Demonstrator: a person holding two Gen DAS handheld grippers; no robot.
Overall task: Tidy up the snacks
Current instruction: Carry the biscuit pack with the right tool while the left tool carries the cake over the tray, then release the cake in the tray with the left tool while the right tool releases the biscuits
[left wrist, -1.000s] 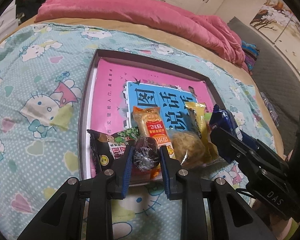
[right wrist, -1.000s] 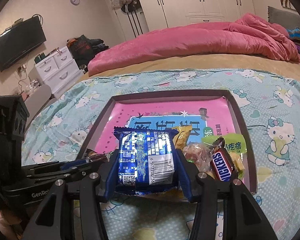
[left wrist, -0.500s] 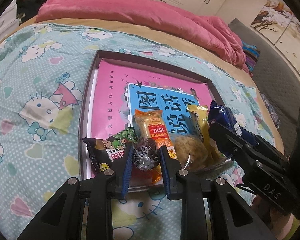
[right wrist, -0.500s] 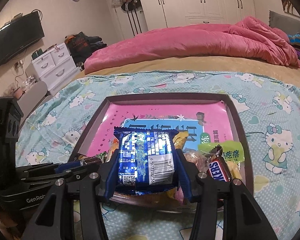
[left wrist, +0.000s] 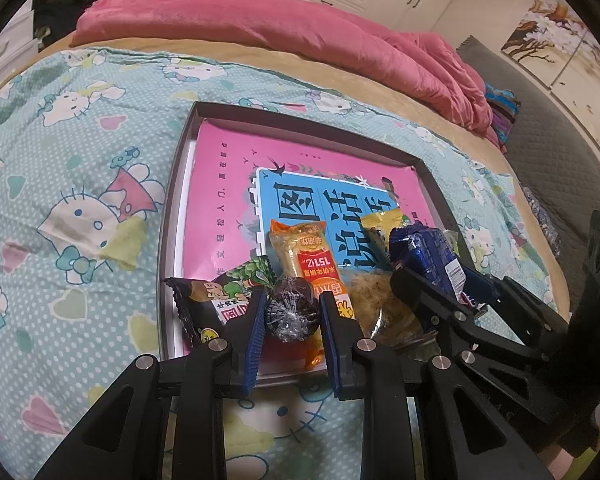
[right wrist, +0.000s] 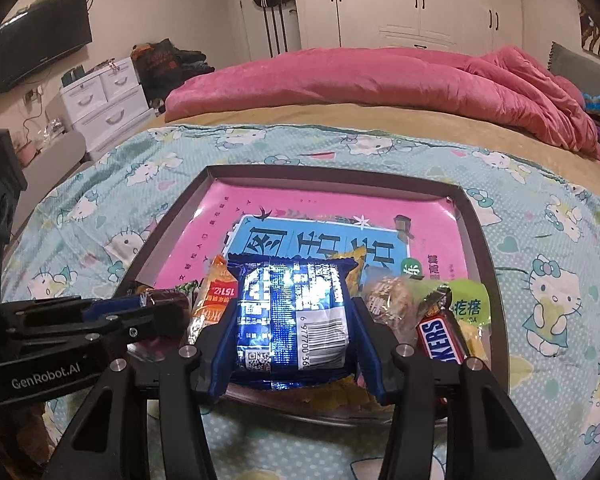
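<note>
The left hand-held gripper (left wrist: 292, 316) is closed narrowly on a small dark foil-wrapped sweet (left wrist: 291, 312). The right hand-held gripper (right wrist: 292, 320) clamps a blue snack packet (right wrist: 292, 316), its long axis running away from the fingers. Both hover over the near edge of the shallow tray (right wrist: 478, 240) on the bed; its bare pink floor lies just ahead of both.

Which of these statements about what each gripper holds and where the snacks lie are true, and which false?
1. The left gripper is shut on a dark foil-wrapped sweet. True.
2. The right gripper is empty. False: its fingers clamp a blue packet.
3. The Snickers bar lies in the tray. True.
4. The tray sits on a bare wooden table. False: it rests on a cartoon-cat bedspread.
</note>
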